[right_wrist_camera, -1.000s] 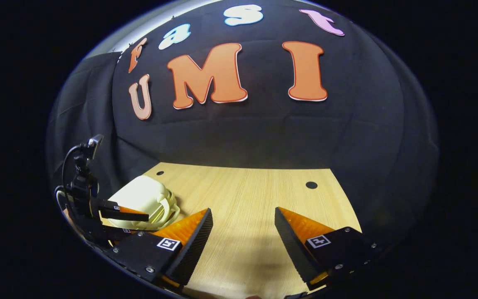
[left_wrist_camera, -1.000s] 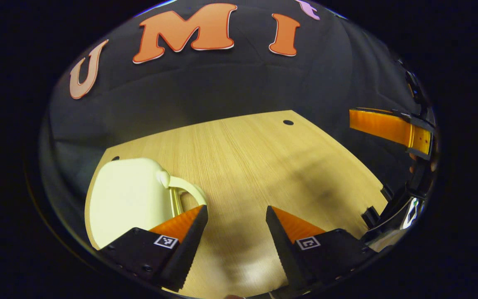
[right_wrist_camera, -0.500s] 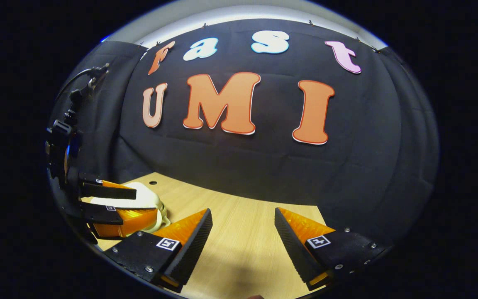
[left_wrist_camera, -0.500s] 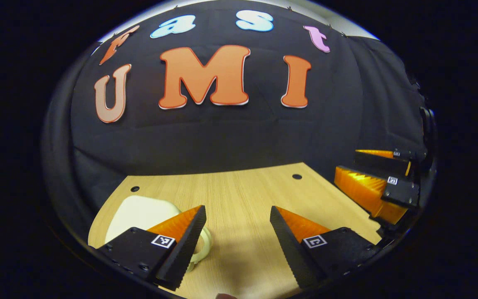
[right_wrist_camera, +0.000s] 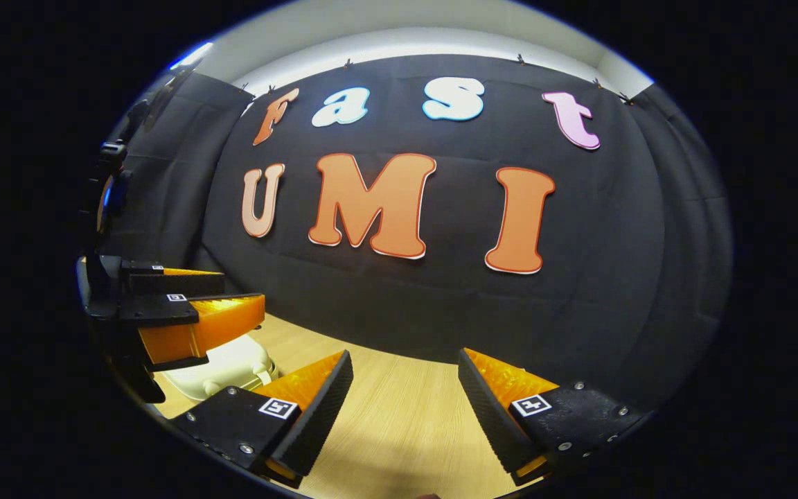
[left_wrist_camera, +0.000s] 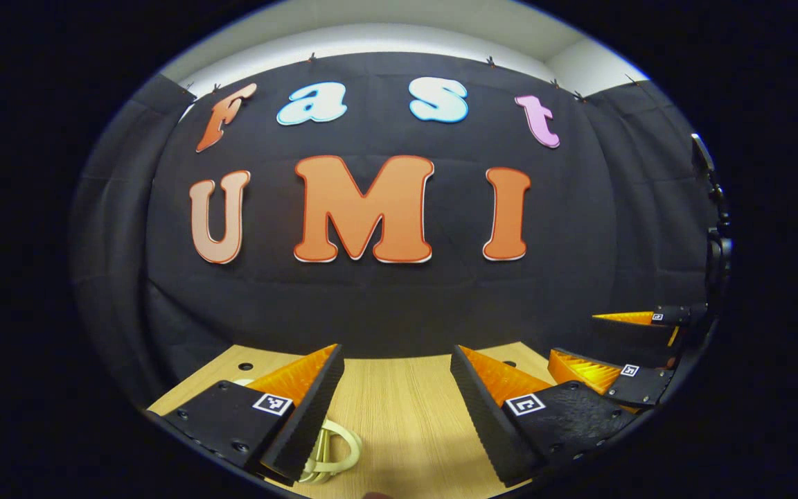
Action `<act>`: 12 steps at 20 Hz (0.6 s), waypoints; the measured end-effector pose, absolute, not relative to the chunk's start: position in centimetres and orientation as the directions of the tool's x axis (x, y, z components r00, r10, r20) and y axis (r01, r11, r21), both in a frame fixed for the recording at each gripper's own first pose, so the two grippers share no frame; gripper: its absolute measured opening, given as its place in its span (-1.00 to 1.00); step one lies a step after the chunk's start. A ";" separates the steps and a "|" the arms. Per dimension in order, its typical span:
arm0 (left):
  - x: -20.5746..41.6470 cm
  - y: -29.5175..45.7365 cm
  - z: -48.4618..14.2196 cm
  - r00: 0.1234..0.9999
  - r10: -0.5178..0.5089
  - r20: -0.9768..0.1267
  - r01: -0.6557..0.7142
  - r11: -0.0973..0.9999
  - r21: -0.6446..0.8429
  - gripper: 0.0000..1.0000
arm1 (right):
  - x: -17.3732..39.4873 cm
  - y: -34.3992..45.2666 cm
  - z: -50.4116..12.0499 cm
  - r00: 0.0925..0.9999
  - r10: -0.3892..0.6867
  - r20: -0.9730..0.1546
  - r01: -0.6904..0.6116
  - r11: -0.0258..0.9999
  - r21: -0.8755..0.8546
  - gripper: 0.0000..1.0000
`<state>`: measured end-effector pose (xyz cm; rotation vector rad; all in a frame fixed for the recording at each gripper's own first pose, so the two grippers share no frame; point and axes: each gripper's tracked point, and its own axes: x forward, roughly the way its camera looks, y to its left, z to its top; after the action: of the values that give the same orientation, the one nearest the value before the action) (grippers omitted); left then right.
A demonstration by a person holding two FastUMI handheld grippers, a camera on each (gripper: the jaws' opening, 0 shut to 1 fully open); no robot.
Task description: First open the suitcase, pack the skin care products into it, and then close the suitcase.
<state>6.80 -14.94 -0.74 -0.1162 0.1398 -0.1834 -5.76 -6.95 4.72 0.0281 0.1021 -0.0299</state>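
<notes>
Below the raised left gripper (left_wrist_camera: 395, 378), the closed suitcase (right_wrist_camera: 229, 366) rests on the table (right_wrist_camera: 399, 416); right gripper (right_wrist_camera: 406, 381) likewise spread, empty, probably withdrawn.

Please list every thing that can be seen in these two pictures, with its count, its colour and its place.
suitcase: one, cream, closed, on the table's left part; in the left gripper view its handle shows beside that gripper's left finger.
table: one, light wood, below both grippers, with small dark holes near its far edge.
wall: one, black cloth, behind the table.
left gripper: one, open, holds nothing, above the table; in the right gripper view it is at the left, over the suitcase.
right gripper: one, open, holds nothing, above the table; in the left gripper view it is at the right edge.
</notes>
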 end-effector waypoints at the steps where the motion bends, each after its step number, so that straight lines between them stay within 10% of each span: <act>1: 6.9 -15.0 -0.1 0.975 -0.189 -0.117 0.174 0.976 -0.131 0.92 | -5.8 -7.1 4.8 0.995 -0.033 -0.096 0.036 0.999 0.027 0.93; 12: 5.7 -14.7 -1.4 0.974 -0.160 -0.161 0.142 0.982 -0.122 0.91 | -6.6 -6.8 5.5 0.998 -0.023 -0.056 0.022 1.000 -0.023 0.94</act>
<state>5.71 -14.67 -1.40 -0.1097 0.1707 -0.1527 -6.64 -6.76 5.54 -0.0222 0.0564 -0.0223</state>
